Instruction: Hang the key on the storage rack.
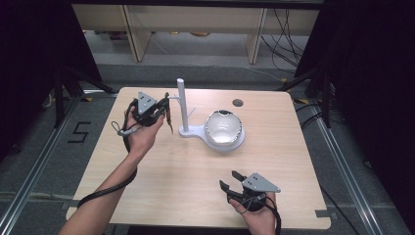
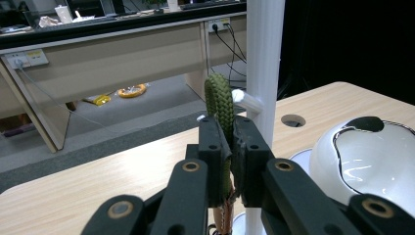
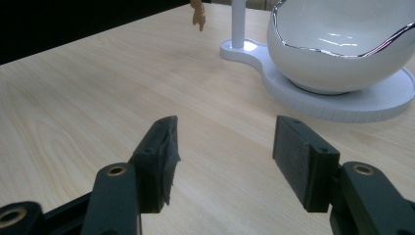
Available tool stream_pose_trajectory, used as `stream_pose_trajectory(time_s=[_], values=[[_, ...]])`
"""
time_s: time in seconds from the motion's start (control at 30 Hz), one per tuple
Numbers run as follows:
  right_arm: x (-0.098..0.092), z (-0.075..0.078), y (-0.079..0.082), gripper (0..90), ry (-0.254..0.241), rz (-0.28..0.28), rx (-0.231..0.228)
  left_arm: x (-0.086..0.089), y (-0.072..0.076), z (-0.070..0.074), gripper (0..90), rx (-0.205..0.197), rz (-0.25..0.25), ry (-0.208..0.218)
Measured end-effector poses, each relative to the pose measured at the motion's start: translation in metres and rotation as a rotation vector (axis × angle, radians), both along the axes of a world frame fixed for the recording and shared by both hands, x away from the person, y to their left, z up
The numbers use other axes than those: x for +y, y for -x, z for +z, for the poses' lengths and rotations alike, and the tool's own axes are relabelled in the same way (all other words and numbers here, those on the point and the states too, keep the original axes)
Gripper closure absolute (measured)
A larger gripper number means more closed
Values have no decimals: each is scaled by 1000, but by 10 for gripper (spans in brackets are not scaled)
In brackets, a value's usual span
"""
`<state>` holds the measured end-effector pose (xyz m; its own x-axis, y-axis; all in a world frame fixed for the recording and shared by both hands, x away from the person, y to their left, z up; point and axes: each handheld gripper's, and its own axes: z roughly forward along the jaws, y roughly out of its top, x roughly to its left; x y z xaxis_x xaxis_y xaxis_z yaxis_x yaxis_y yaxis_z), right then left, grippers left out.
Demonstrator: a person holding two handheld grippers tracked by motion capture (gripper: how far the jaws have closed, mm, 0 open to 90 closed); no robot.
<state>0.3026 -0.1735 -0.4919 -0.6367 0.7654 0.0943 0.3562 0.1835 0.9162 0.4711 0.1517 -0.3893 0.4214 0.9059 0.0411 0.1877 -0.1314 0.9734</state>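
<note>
Nearest us, our right gripper (image 1: 234, 180) rests on the table (image 1: 171, 181) with jaws spread wide and nothing between them. Our left gripper (image 2: 228, 147) is clamped on a green braided cord (image 2: 219, 105), held up just beside the white stand's post (image 2: 264, 58), near the bowl (image 1: 224, 128).

I see a light wood-grain bench (image 1: 171, 186) with rounded corners and a small round hole (image 1: 238, 103) near its far edge. One object rests directly on it: a white stand base (image 1: 195, 131), just beside and right of the left hand-held gripper (image 1: 164, 111) and well beyond the right hand-held gripper (image 1: 234, 182). The base carries an upright white post (image 1: 182, 105) and a white bowl (image 1: 224, 128). Below the right hand-held gripper I see bare wood.
</note>
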Motion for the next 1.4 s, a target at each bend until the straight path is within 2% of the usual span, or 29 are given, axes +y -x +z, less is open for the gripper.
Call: stream_pose_trajectory(time_s=[0.3, 0.33, 0.57, 0.67, 0.7, 0.77, 0.87, 1.07, 1.1, 1.13, 1.17, 1.2, 1.23, 1.33, 1.37, 1.4], values=[[0, 0, -1, 431, -3, 3, 5, -5, 5, 0, 830, -8, -3, -22], [0, -1, -1, 431, 1, 5, 3, -6, 5, 1, 829, -18, -2, -37], [-1, -1, 0, 429, -1, -1, 8, -9, 7, 0, 828, -10, -5, -26], [-2, 0, 1, 428, 12, -14, 20, -11, 7, 0, 827, -19, -4, -40], [-1, -1, 0, 428, -1, -1, 13, -12, 8, -1, 827, -9, -8, -34], [0, -1, 1, 428, -9, -10, 29, -13, 8, -2, 827, -7, -11, -34], [0, -1, 0, 427, 2, 5, 21, -16, 8, -3, 825, -10, -11, -36], [-1, -2, -1, 426, -3, -3, 18, -19, 7, -4, 820, -17, -14, -46], [0, 0, 2, 426, -21, -19, 50, -20, 7, -4, 819, -15, -15, -46], [0, 0, 2, 426, -21, -19, 50, -20, 7, -4, 819, -15, -15, -46], [0, -1, 2, 425, -20, -17, 47, -20, 7, -4, 818, -22, -12, -56], [-2, 0, 2, 425, 7, -20, 37, -21, 7, -4, 817, -15, -17, -49], [-1, -1, 0, 425, -6, -7, 26, -22, 7, -4, 816, -14, -17, -49], [-2, -3, -1, 424, 7, 11, 9, -22, 5, -5, 815, -18, -13, -62], [-2, -2, 0, 424, 16, 4, 30, -23, 4, -6, 815, -9, -20, -51], [-2, -2, 0, 424, 25, 8, 22, -23, 4, -6, 815, -5, -18, -55]])
